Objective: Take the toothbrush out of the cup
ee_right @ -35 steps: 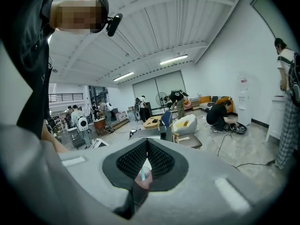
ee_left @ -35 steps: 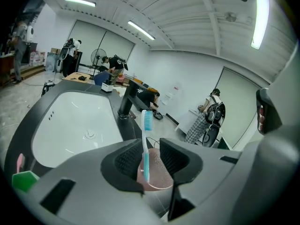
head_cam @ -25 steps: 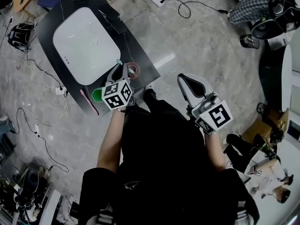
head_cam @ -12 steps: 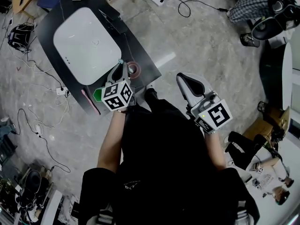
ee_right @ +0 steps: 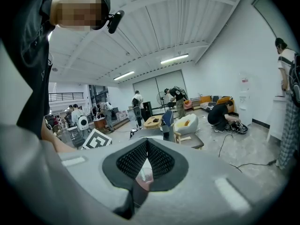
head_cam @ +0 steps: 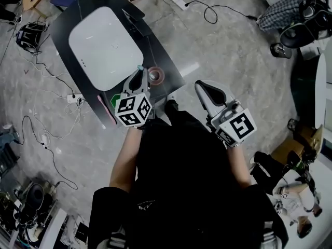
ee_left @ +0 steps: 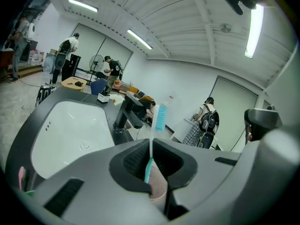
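Note:
My left gripper [head_cam: 137, 81] is shut on the handle of a white and teal toothbrush [ee_left: 151, 153]. Its jaws have just been closing on that handle. The brush stands upright, blue bristles [ee_left: 160, 116] at the top. The pink cup [head_cam: 155, 75] stands on the dark table [head_cam: 171, 71] just beyond and below the jaws, and its rim [ee_left: 158, 190] shows under the brush. Whether the brush's lower end is still inside it is hidden. My right gripper [head_cam: 208, 91] hangs off the table's near corner, shut and empty, with the cup [ee_right: 142, 178] seen past its pads.
A white basin [head_cam: 106, 48] fills most of the table, with a black tap [ee_left: 127, 117] behind it. A pink item [head_cam: 106, 110] and a green one [head_cam: 115, 100] lie at the table's near edge. Cables and a power strip [head_cam: 179, 1] lie on the floor. People stand far off.
My left gripper has risen with the toothbrush in its jaws, and its marker cube looks larger. The right gripper has barely shifted.

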Motion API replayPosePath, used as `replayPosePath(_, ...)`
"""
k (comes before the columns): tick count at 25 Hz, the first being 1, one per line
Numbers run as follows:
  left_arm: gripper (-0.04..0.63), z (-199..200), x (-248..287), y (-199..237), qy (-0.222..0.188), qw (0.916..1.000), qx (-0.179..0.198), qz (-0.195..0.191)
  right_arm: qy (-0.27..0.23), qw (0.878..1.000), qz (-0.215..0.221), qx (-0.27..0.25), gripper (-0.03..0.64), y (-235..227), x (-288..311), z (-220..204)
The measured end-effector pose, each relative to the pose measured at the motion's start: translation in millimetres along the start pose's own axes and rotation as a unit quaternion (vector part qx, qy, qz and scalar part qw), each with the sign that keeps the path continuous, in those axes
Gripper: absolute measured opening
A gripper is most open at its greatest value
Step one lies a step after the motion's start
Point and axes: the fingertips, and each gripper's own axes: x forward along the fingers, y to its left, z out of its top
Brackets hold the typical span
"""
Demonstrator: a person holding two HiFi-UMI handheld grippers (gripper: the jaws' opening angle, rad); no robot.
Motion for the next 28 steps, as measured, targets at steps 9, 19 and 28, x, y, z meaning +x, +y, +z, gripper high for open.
replayPosePath(9, 0.021, 35, -51, -12, -0.047, 0.9986, -0.005, -0.025, -0.019, 0.999, 0.041, -0.003, 0.005, 32, 25, 10)
replayPosePath(19, 0.021, 51, -116, 9, -0.089, 0.9959, -0.009, -0.01, 0.006, 0.994, 0.109, -0.02, 0.005, 79, 58, 3)
replayPosePath(28, 0.021, 50, -159, 28, -0.114, 0.9928, -0.024, 0.027, 0.014, 0.986, 0.166, -0.031, 0.005, 115, 86, 2)
